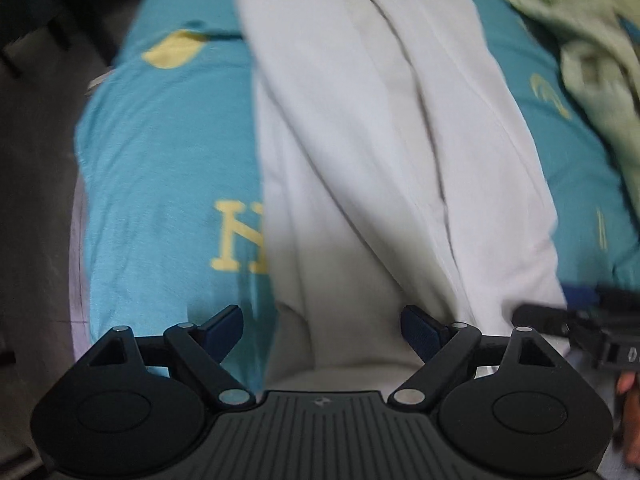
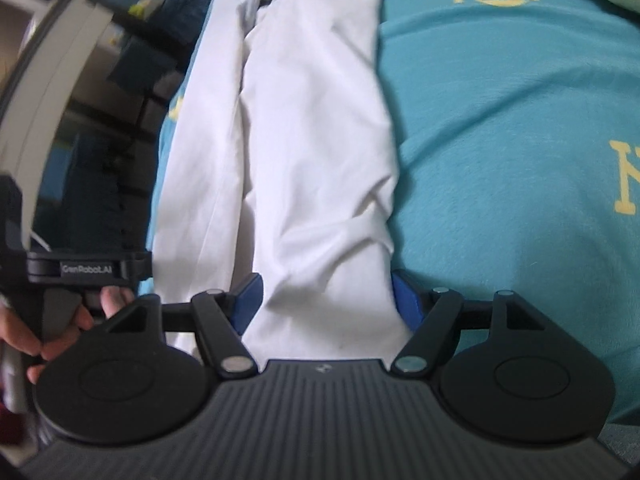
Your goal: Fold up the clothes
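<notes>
My left gripper (image 1: 322,330) hangs over the near end of the white garment (image 1: 360,160), jaws spread wide, nothing pinched. That garment lies in a long strip down the teal sheet (image 1: 160,160) (a green cloth (image 1: 592,72) sits off at the far right). My right gripper (image 2: 326,304) is likewise released, its pads (image 2: 404,296) straddling the strip's near end. I judge I'm lining up for an end-over-end fold: next, lower both, clamp the hem evenly, then lift together.

dim, soft indoor light; motion blur, heavy fisheye bending at edges.
</notes>
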`<state>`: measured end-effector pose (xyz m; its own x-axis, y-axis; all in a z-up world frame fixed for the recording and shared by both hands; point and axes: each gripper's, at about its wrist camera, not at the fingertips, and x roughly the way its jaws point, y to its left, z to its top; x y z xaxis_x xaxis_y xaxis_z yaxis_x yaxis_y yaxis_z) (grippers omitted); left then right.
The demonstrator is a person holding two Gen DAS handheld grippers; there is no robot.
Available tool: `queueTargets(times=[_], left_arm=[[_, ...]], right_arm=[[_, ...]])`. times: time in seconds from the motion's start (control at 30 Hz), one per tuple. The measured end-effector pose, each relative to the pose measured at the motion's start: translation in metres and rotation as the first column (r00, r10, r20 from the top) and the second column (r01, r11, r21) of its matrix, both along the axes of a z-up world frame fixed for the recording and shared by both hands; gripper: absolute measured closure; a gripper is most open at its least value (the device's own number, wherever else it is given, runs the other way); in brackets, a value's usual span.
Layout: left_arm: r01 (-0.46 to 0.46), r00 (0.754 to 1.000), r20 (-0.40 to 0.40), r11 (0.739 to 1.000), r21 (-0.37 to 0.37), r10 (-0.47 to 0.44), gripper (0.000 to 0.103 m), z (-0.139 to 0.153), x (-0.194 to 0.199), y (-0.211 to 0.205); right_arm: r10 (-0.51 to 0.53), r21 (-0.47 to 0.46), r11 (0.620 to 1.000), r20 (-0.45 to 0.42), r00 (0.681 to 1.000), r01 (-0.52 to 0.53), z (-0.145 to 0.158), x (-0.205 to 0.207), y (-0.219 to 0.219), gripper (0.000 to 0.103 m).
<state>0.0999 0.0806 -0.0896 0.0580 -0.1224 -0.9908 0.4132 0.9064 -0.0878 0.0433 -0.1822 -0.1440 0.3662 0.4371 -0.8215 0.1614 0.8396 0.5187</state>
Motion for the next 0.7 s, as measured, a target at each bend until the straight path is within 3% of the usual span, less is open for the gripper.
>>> queueTargets(times=[0.17,0.2,0.27,0.3,0.4,0.5,0.57,0.63,0.7], left_arm=[[0.150,0.985,-0.083,0.989,0.016,-0.148,0.026,-0.010,-0.029,-0.028],[0.161,0.984,-0.079,0.987,0.027,-0.158,0.035,-0.011,-0.034,-0.031],[0.189,0.981,-0.049,0.980,0.058,-0.187,0.044,-0.011,-0.043,-0.037],[0.194,0.981,-0.033,0.978,0.071,-0.193,0.055,-0.010,-0.046,-0.039],[0.150,0.988,0.023,0.985,0.082,-0.152,0.085,0.000,-0.047,-0.033],[0.059,0.996,0.066,0.998,-0.028,-0.057,0.090,0.024,-0.046,-0.014],[-0.002,0.994,0.106,0.990,-0.144,0.017,0.091,0.048,-0.049,-0.002],[-0.078,0.985,0.126,0.956,-0.282,0.118,0.092,0.074,-0.052,0.009],[-0.157,0.966,0.127,0.903,-0.401,0.224,0.092,0.096,-0.053,0.015]], right_arm=[[0.109,-0.073,0.992,0.012,0.994,-0.108,0.005,-0.009,0.024,0.037],[0.131,-0.091,0.987,0.016,0.991,-0.129,0.007,-0.011,0.029,0.043],[0.153,-0.158,0.976,0.026,0.988,-0.148,0.009,-0.015,0.036,0.070],[0.164,-0.193,0.969,0.030,0.986,-0.155,0.010,-0.017,0.040,0.088],[0.150,-0.188,0.973,0.071,0.986,-0.134,0.019,-0.020,0.035,0.092],[0.080,-0.131,0.989,0.123,0.989,-0.064,0.033,-0.024,0.018,0.093],[0.035,-0.090,0.996,0.165,0.986,-0.020,0.047,-0.030,0.003,0.093],[0.000,-0.061,0.998,0.211,0.977,0.013,0.064,-0.034,-0.012,0.093],[-0.024,-0.050,0.998,0.250,0.968,0.038,0.082,-0.030,-0.019,0.093]])
